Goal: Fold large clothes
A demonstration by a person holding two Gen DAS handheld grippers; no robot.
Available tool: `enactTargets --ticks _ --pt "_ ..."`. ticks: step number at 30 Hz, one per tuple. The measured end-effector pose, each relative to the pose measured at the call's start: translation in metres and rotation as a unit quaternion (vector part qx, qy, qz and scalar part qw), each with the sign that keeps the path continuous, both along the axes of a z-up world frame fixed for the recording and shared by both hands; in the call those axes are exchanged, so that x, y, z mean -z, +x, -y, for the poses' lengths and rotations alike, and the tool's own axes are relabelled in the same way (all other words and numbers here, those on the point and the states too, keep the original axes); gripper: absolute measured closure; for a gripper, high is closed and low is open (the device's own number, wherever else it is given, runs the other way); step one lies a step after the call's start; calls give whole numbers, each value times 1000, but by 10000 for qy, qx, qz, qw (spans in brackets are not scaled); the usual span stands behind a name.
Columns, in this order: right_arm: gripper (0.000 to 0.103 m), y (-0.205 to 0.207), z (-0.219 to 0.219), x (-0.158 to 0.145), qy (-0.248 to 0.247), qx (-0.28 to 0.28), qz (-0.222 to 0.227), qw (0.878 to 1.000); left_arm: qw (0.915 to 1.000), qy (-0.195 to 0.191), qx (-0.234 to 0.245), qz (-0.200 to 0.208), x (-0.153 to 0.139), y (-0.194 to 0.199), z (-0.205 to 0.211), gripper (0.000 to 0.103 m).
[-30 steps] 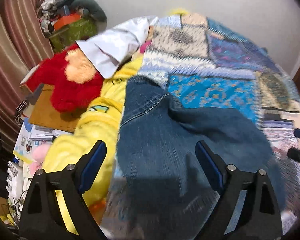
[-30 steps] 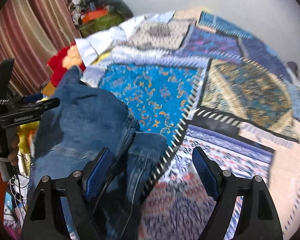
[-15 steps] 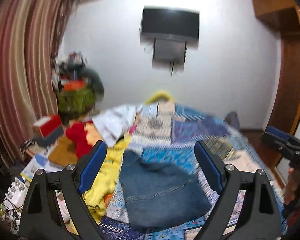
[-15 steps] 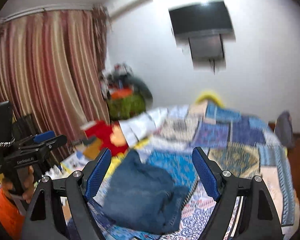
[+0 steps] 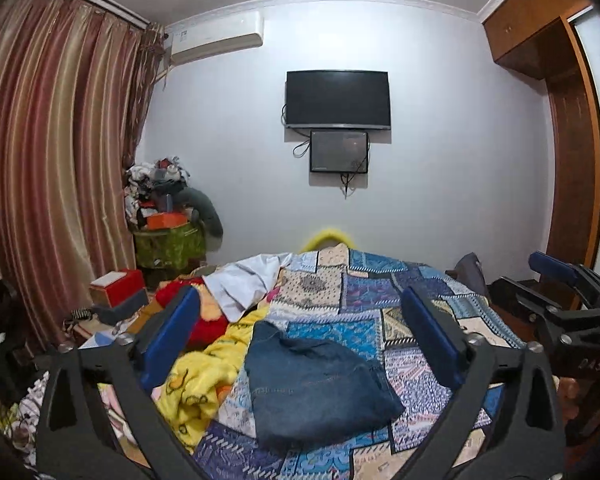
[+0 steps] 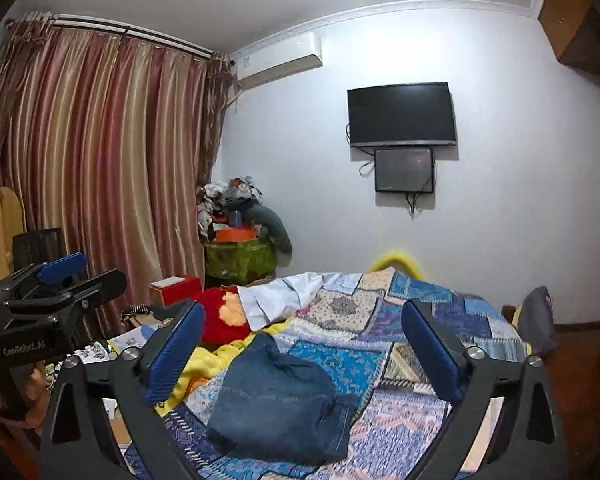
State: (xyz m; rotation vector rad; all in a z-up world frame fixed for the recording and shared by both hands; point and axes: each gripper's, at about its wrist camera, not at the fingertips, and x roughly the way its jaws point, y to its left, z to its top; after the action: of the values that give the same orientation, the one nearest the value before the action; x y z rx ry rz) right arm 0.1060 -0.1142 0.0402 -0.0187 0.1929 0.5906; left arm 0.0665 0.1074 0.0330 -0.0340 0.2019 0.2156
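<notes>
Folded blue jeans (image 5: 312,384) lie in a compact bundle on the patchwork quilt (image 5: 372,300) of the bed; they also show in the right wrist view (image 6: 276,404). My left gripper (image 5: 300,344) is open and empty, held back from and above the jeans. My right gripper (image 6: 300,352) is open and empty too, also raised clear of them. Each gripper shows at the edge of the other's view: the right one (image 5: 560,292), the left one (image 6: 60,276).
A yellow blanket (image 5: 204,372), a red plush toy (image 5: 204,320) and a white garment (image 5: 244,280) lie at the bed's left side. Boxes and papers crowd the floor by the curtains (image 5: 52,160). A television (image 5: 338,98) hangs on the far wall. A wooden wardrobe (image 5: 568,120) stands at the right.
Both grippers have pulled back and up from the jeans, which were close under them and now lie well below. The views swung up to show the whole room.
</notes>
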Motion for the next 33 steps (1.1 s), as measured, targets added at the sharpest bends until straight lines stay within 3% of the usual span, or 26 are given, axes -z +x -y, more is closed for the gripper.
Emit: enactTargets --ticks 11,33 --pt "0 -10 9 13 71 41 -353 9993 9997 -121 -16 -215 16 -7 0 0" --pt "0 -7 9 19 -41 -3 -421 9991 9994 -235 91 -235 17 -2 1 0"
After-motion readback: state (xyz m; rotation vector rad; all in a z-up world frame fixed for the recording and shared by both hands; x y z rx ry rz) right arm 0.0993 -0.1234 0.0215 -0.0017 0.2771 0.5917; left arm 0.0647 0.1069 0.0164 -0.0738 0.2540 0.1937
